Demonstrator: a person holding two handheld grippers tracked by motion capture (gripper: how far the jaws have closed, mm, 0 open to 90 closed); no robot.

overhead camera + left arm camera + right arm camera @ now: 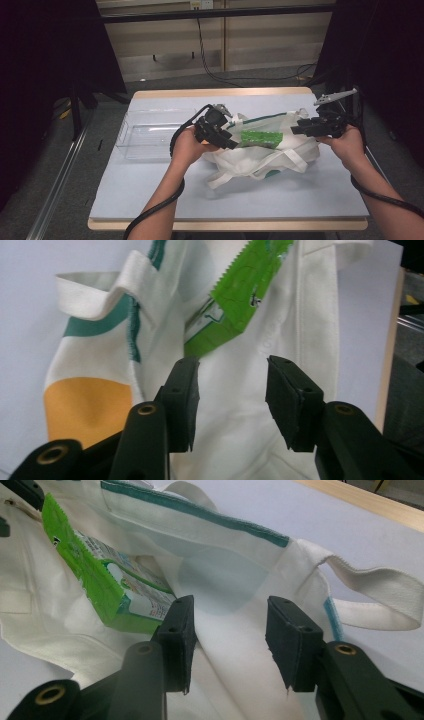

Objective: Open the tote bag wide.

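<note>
A green packet (261,138) lies partly inside the mouth of a white cloth tote bag (260,157) spread flat on the pale blue table (250,197), its serrated end poking out over the bag's teal-trimmed rim. To the bag's left, a clear plastic bin (145,135) stands on the table, and nothing can be made out inside it. The left gripper (226,140), held in the person's left hand (187,146), hovers at the bag's left edge with its jaws spread apart; in the left gripper view the green packet (240,295) sits just beyond and above the gap between them, over white fabric. The right gripper (296,129) is at the bag's right edge, jaws likewise apart and holding nothing; in the right gripper view the packet (107,587) lies to the left of the jaws, near the left one, with bag cloth between them and a handle loop (380,592) off to the right.
</note>
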